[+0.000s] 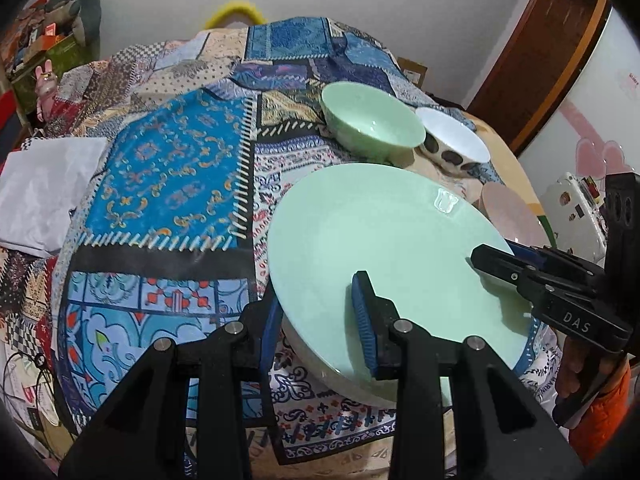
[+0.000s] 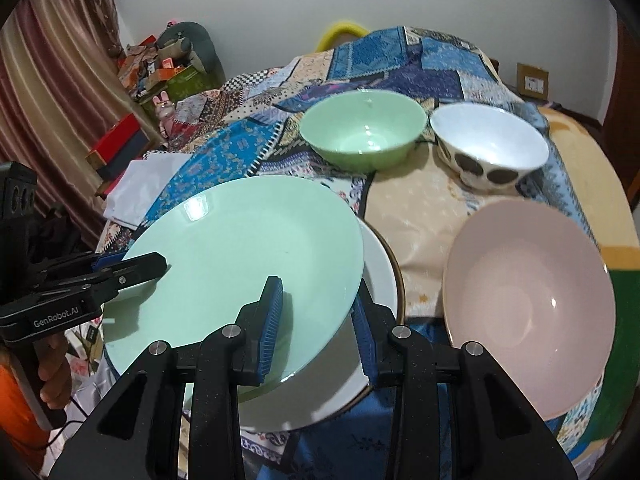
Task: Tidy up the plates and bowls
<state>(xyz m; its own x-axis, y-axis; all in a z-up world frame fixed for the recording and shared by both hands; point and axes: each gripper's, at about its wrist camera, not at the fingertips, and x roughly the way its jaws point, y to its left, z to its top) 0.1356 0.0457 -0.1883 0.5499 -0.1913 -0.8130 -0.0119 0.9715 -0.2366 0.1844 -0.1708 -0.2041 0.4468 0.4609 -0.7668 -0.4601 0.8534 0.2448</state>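
A mint green plate (image 2: 248, 264) is held tilted above a white plate (image 2: 376, 280) with a gold rim. My left gripper (image 1: 320, 312) straddles the green plate's near-left rim (image 1: 384, 248), one finger over it and one under. My right gripper (image 2: 316, 316) straddles its right rim the same way; it shows in the left wrist view (image 1: 504, 264). The left gripper shows in the right wrist view (image 2: 132, 268). Whether each pair of jaws presses the rim is unclear. A green bowl (image 2: 362, 132), a white bowl with dark spots (image 2: 490, 148) and a pink bowl (image 2: 528, 300) stand on the table.
A patchwork cloth (image 1: 168, 168) covers the table. A white folded paper (image 1: 48, 196) lies at its left edge. Boxes and a plush toy (image 2: 172, 60) are stacked against the far wall. A white appliance (image 1: 572, 208) stands to the right.
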